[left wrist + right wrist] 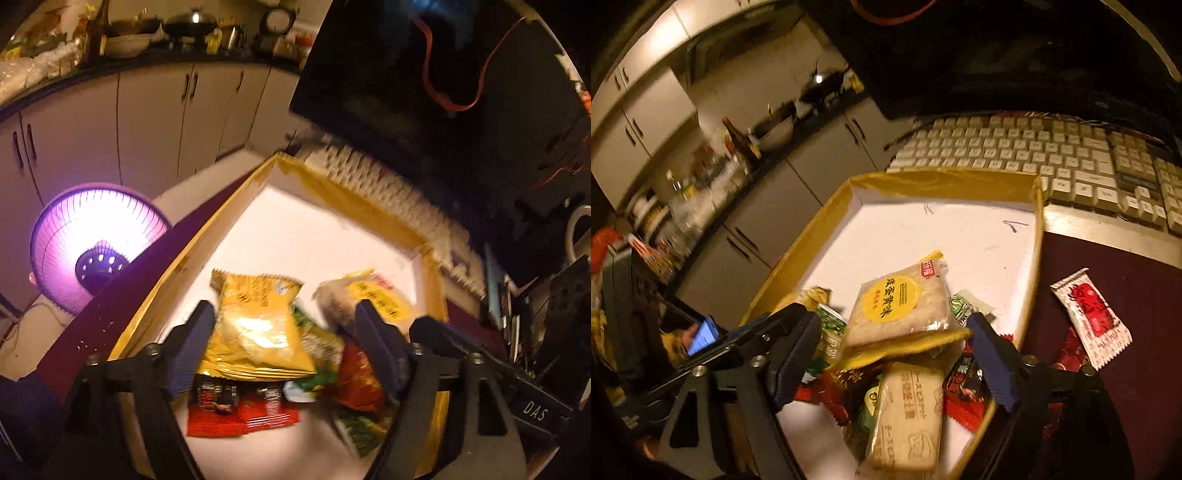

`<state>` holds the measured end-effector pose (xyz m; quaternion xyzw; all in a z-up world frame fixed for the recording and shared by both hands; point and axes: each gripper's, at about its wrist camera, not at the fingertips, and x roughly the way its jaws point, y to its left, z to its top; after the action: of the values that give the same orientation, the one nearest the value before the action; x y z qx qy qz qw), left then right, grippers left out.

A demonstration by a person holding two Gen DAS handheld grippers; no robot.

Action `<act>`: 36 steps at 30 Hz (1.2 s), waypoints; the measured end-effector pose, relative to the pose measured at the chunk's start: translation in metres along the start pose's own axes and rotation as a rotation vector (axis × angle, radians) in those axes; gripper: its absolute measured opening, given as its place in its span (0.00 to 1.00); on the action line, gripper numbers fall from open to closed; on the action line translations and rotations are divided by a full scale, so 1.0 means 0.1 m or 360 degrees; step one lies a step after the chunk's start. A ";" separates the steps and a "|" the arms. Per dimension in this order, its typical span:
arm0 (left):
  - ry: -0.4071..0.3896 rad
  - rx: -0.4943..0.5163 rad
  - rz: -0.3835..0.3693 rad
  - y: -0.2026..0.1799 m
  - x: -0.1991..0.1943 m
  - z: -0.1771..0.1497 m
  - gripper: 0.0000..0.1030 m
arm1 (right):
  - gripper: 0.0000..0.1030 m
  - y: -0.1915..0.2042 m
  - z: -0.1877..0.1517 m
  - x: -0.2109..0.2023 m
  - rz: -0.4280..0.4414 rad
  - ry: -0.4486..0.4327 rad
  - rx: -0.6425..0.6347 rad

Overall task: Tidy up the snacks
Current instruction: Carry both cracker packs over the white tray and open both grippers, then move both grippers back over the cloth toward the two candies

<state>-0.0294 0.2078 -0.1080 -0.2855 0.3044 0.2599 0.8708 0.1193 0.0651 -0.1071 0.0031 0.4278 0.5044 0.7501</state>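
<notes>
Your left gripper (284, 343) hangs with jaws spread wide over a yellow chip bag (255, 328), not pressing it; the bag's long axis runs away from you toward the tray's (236, 206) far corner. Your right gripper (892, 354) is likewise wide apart, empty, above a cracker pack (901, 306) tilted with its long axis slanting toward the tray's far right corner. Both lie on the snack heap at the tray's near edge. A red-and-white sachet (1091, 315) lies outside its right edge.
</notes>
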 end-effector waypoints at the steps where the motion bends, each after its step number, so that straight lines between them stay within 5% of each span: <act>1: -0.0022 0.0022 0.0007 -0.05 -0.03 -0.02 0.81 | 0.83 -0.02 -0.01 -0.03 0.0013 -0.0012 0.0012; 11: -0.0052 0.0106 -0.0004 -0.23 -0.27 -0.06 0.81 | 0.84 -0.34 -0.15 -0.48 0.0183 -0.0122 0.0217; 20: -0.0128 0.0235 -0.0161 -0.66 -0.54 -0.26 0.81 | 0.84 -0.71 -0.38 -0.82 -0.0070 -0.0177 0.0239; 27: 0.0011 0.0445 -0.0356 -1.28 -0.44 -0.48 0.81 | 0.78 -1.18 -0.66 -0.86 -0.0261 -0.0128 0.0441; 36: 0.0147 0.0677 -0.0368 -1.82 -0.19 -0.77 0.81 | 0.60 -1.56 -0.79 -1.15 -0.0405 -0.0230 0.0599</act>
<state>0.0422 0.0240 -0.0830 -0.1404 0.3570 0.0751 0.9204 0.1719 -0.1321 -0.1518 0.1250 0.4565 0.3157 0.8224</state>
